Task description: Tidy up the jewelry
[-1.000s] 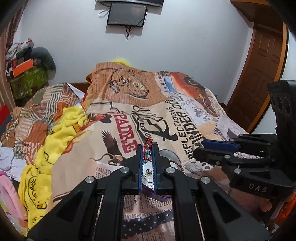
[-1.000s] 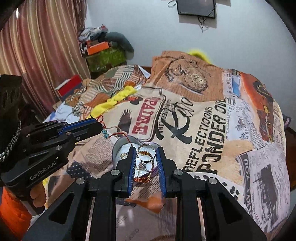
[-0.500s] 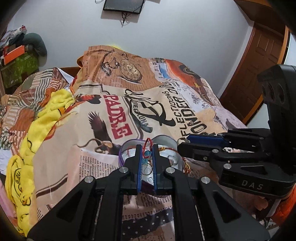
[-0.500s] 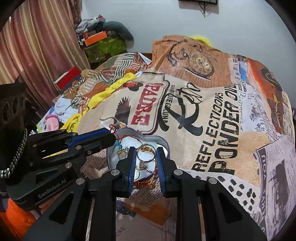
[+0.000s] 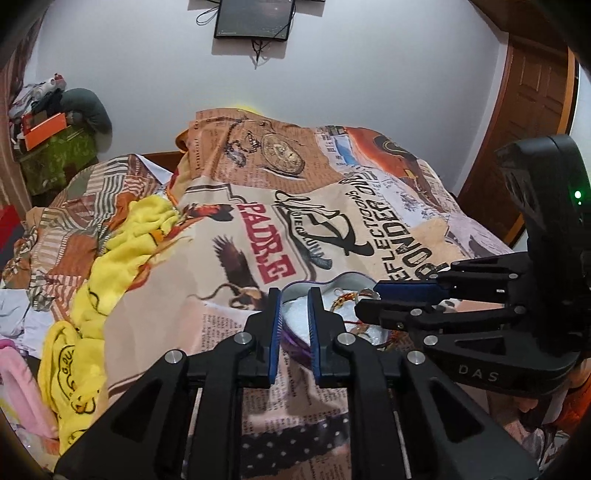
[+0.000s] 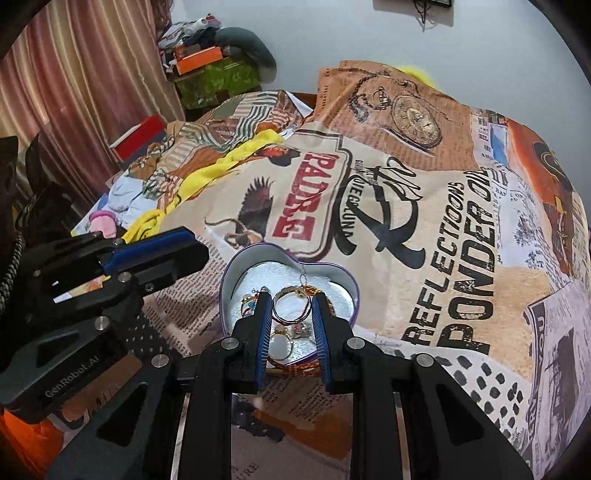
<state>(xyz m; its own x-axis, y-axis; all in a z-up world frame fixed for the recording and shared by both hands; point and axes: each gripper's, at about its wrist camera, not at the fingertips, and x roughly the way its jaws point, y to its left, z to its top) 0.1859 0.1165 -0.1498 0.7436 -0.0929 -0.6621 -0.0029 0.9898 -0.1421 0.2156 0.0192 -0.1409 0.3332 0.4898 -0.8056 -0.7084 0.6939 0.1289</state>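
A heart-shaped tin (image 6: pixel 341 275) with a purple rim lies on the printed bedspread; it also shows in the left wrist view (image 5: pixel 351 278). Inside lie a red thread bracelet (image 6: pixel 249 308), a round locket (image 6: pixel 280 347) and other small pieces. My right gripper (image 6: pixel 291 308) is shut on a silver bangle (image 6: pixel 291 304) and holds it over the tin. My left gripper (image 5: pixel 294 310) is open and empty at the tin's left edge. The right gripper (image 5: pixel 365 297) crosses over the tin in the left wrist view.
A yellow towel (image 5: pixel 107 273) and striped cloths (image 5: pixel 92 199) lie at the bed's left. Boxes and clothes pile on a green stand (image 6: pixel 218 74) by the curtain. A wooden door (image 5: pixel 532 110) stands at the right, a dark screen (image 5: pixel 255 18) on the wall.
My left gripper opened and let the red thread bracelet drop into the tin. My right gripper lowered with the bangle toward the tin.
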